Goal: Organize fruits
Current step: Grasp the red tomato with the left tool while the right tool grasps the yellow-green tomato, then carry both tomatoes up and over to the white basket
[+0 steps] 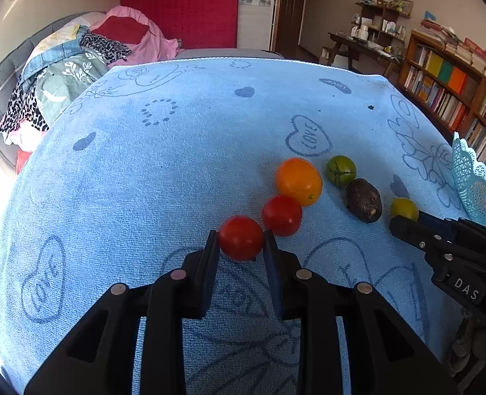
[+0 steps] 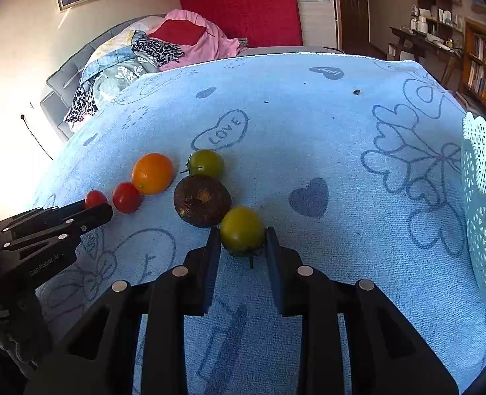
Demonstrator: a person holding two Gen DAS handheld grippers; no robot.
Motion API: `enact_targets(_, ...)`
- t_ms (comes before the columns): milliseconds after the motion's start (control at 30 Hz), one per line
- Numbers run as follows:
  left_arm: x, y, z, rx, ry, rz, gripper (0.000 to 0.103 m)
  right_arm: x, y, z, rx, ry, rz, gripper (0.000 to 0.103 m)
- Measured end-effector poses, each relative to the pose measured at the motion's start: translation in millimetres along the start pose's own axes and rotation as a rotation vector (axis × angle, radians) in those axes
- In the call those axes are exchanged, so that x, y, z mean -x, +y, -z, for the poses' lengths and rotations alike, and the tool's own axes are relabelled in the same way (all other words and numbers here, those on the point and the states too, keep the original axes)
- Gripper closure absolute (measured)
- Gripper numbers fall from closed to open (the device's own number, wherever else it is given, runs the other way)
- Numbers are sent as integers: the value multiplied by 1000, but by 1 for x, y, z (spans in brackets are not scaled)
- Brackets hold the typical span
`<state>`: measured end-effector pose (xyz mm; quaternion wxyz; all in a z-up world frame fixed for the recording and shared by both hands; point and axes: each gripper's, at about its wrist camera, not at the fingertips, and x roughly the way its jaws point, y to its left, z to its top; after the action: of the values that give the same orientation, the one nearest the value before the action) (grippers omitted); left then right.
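My left gripper is shut on a red tomato just above the blue towel. A second red tomato, an orange, a green tomato and a dark avocado lie in a row to its right. My right gripper is shut on a yellow-green tomato, next to the avocado. The right wrist view also shows the orange, the green tomato, the second red tomato and the left gripper.
A pale lace-edged basket stands at the towel's right edge; it also shows in the left wrist view. The blue towel covers the table. A sofa with clothes lies behind, bookshelves to the right.
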<state>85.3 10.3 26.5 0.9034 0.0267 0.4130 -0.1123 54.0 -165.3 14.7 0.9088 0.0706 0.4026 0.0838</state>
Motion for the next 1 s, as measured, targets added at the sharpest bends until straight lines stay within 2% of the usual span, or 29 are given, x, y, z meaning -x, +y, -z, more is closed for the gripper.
enact_targets(200,13,-5,1,-1,-28,-26,76,15,0,3,-9,-28,-22,75)
enact_targets(667,52,-39,-10,-47,-111,-2,76,63,-2,2,-23,-130,-48,75)
enact_targets(1000,64,-67,-18,-93,-141,18,76,98,-19,1,-54,-192,-28,75)
